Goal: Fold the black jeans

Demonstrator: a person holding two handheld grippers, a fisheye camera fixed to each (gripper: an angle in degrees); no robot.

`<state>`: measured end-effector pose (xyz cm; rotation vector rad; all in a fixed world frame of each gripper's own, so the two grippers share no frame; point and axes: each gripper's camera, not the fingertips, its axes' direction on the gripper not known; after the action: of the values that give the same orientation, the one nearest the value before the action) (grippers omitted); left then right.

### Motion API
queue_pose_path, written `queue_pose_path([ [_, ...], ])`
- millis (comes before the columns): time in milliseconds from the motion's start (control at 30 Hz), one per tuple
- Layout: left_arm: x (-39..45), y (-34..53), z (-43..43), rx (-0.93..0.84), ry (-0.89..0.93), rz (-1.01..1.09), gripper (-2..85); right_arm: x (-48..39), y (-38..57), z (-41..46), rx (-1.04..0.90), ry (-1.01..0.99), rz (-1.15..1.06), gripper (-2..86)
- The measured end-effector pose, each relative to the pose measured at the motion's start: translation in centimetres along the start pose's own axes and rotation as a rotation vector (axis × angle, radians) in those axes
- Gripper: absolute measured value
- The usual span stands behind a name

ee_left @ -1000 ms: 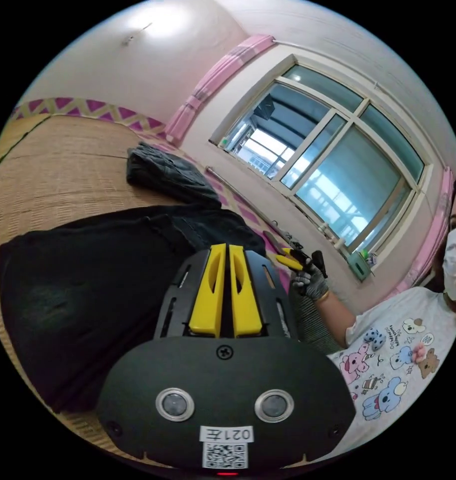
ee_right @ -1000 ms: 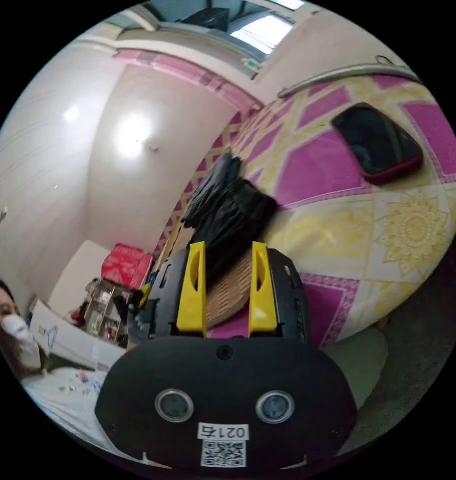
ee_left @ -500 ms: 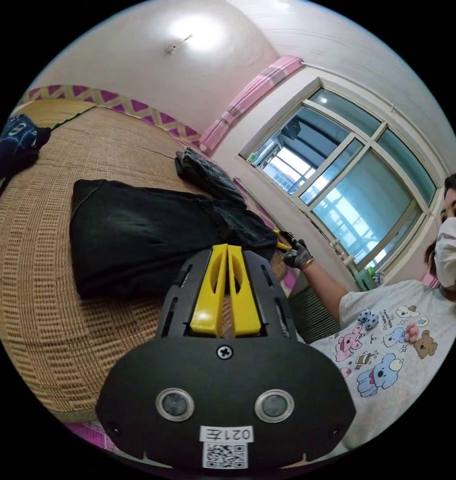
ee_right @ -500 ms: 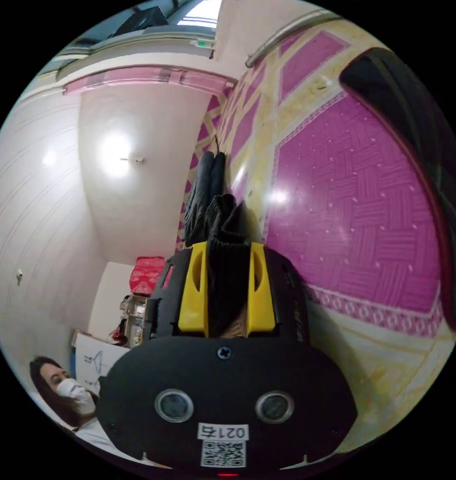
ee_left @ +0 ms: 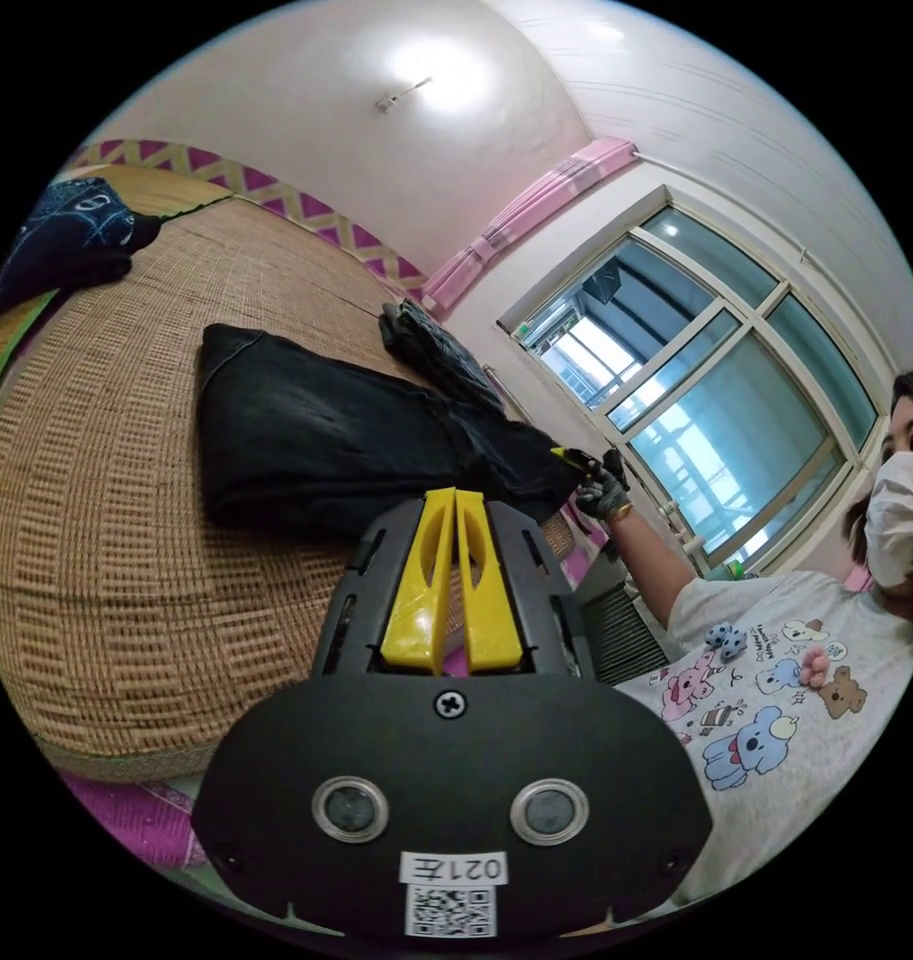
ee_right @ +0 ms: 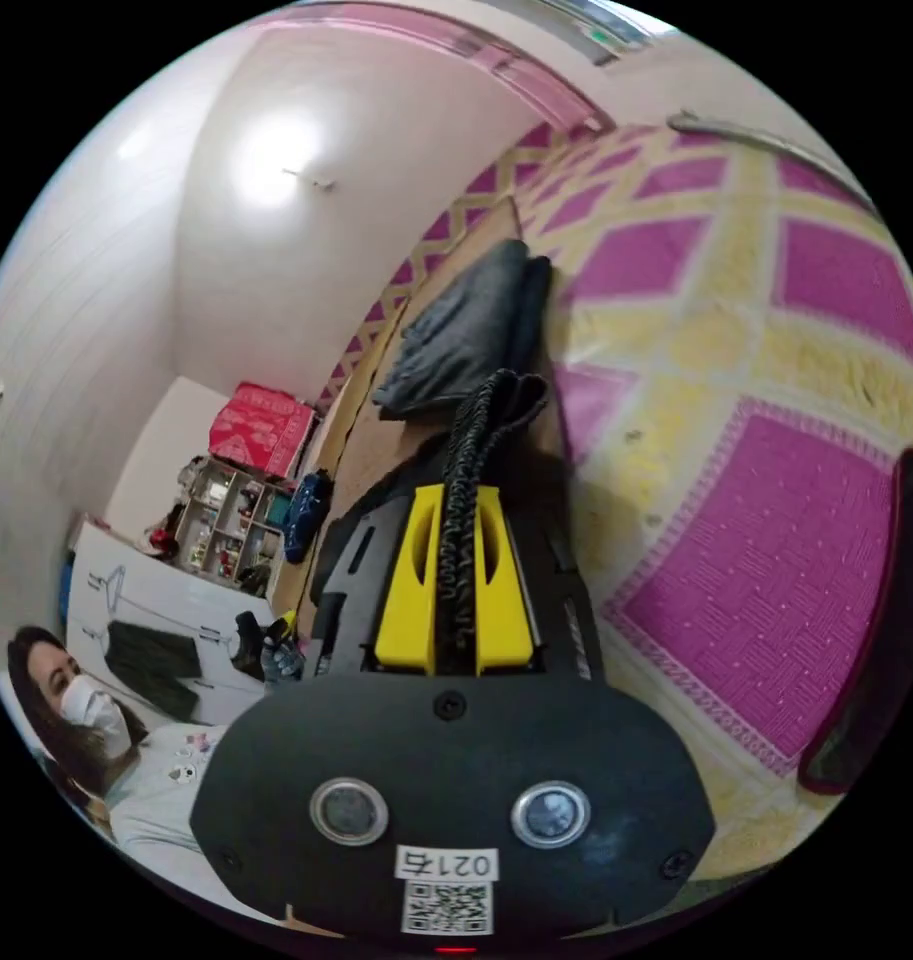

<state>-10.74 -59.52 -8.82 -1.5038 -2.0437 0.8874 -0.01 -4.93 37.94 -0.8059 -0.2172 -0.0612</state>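
In the left gripper view, the left gripper (ee_left: 454, 500) is sitting at the bottom centre with its two yellow jaws pressed together at the tips, nothing between them. Beyond it, toward 11 o'clock, the black jeans (ee_left: 346, 440) are lying folded into a thick slab on a woven straw mat (ee_left: 106, 520). At the jeans' 3 o'clock end, the right gripper (ee_left: 574, 458) is showing small, carried by a gloved hand (ee_left: 604, 495), and its yellow tip is meeting the cloth edge (too small here to judge the jaws). A second folded dark garment (ee_left: 438, 345) is lying just past the jeans toward 12 o'clock, close to them. A dark blue piece of clothing (ee_left: 61, 240) is lying well apart at 10 o'clock, at the mat's far edge. A window (ee_left: 696, 400) is taking up the 2 o'clock side, and a person in a printed shirt (ee_left: 776, 690) is standing at 4 o'clock.

In the right gripper view, the right gripper (ee_right: 456, 500) is clamping a bunched edge of the black jeans (ee_right: 471, 450), the ridged fold running up between both yellow jaws, which are pressing on it from either side. The folded dark garment (ee_right: 466, 340) is lying beyond at 12 o'clock. A pink and yellow patterned cover (ee_right: 736, 400) is spreading from 1 to 4 o'clock, and a dark flat thing with a red rim (ee_right: 876, 640) is lying on it at 4 o'clock.
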Motion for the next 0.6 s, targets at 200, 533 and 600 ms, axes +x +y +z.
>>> queue_pose_path([
  [200, -1.6, 0.5, -4.0, 0.035, 0.007, -0.024, -1.0, -20.8, 0.2, 5.1, -0.075, 0.073, -0.327, 5.5],
  [533, -3.4, 2.1, -9.2, 0.055, 0.027, -0.08, -1.0, -40.5, 11.2, 38.5, -0.383, 0.284, -0.727, 5.6],
  [600, -3.8, 2.5, -10.6, 0.048, 0.019, -0.1, -1.0, -39.0, 13.1, 44.2, -0.491, 0.323, -0.696, 5.6],
])
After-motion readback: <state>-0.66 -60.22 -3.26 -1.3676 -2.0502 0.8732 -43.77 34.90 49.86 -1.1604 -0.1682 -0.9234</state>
